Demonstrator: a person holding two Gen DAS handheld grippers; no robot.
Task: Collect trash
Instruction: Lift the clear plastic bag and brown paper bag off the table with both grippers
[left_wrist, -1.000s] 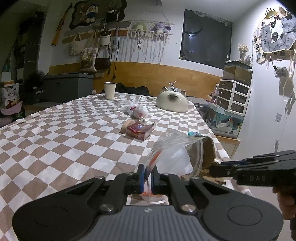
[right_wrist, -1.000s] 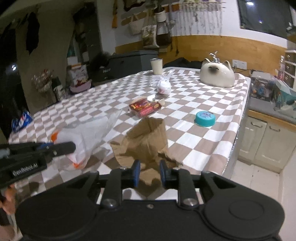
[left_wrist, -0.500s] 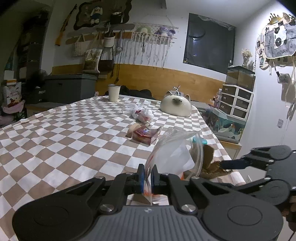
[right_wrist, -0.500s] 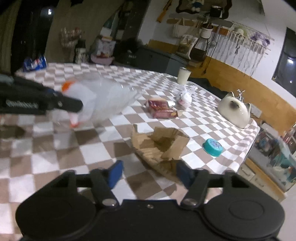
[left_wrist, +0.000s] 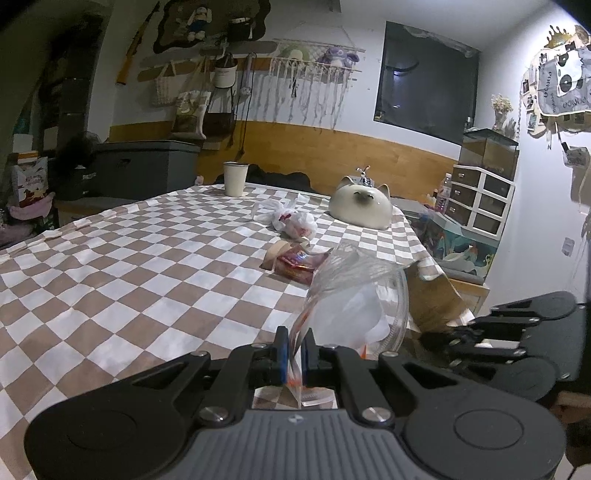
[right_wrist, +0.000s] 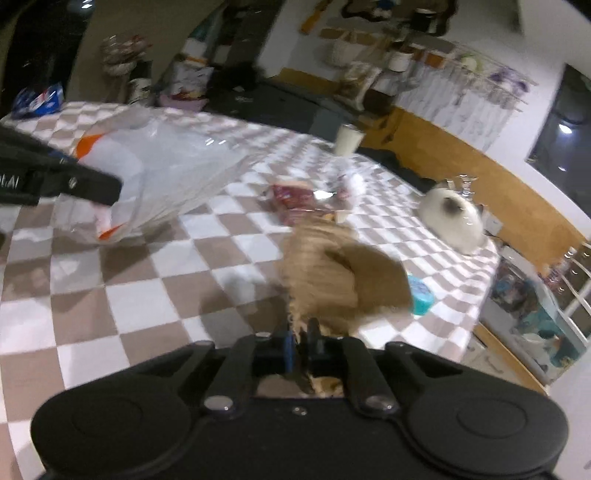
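My left gripper (left_wrist: 293, 339) is shut on the rim of a clear plastic bag (left_wrist: 354, 302) with orange print, which stands open on the checkered table (left_wrist: 129, 258). In the right wrist view the same bag (right_wrist: 166, 173) lies at the left with the left gripper (right_wrist: 114, 188) pinching it. The jaws of my right gripper (right_wrist: 301, 332) are closing on the edge of a crumpled brown paper bag (right_wrist: 332, 273), with its paper pinched between the pads. The paper bag (left_wrist: 428, 302) sits just right of the plastic bag, with the right gripper (left_wrist: 432, 338) at its lower edge.
A red snack packet (left_wrist: 299, 264), a knotted white plastic bag (left_wrist: 291, 221), a cup (left_wrist: 233, 179) and a cat-shaped ceramic piece (left_wrist: 360, 208) lie further back on the table. A teal lid (right_wrist: 421, 295) rests near the right table edge. Drawers and cabinets stand beyond that edge.
My right gripper opened wide, rolled and then pinched shut on the brown paper bag, which now stands lifted and blurred. The left gripper kept its hold on the plastic bag.
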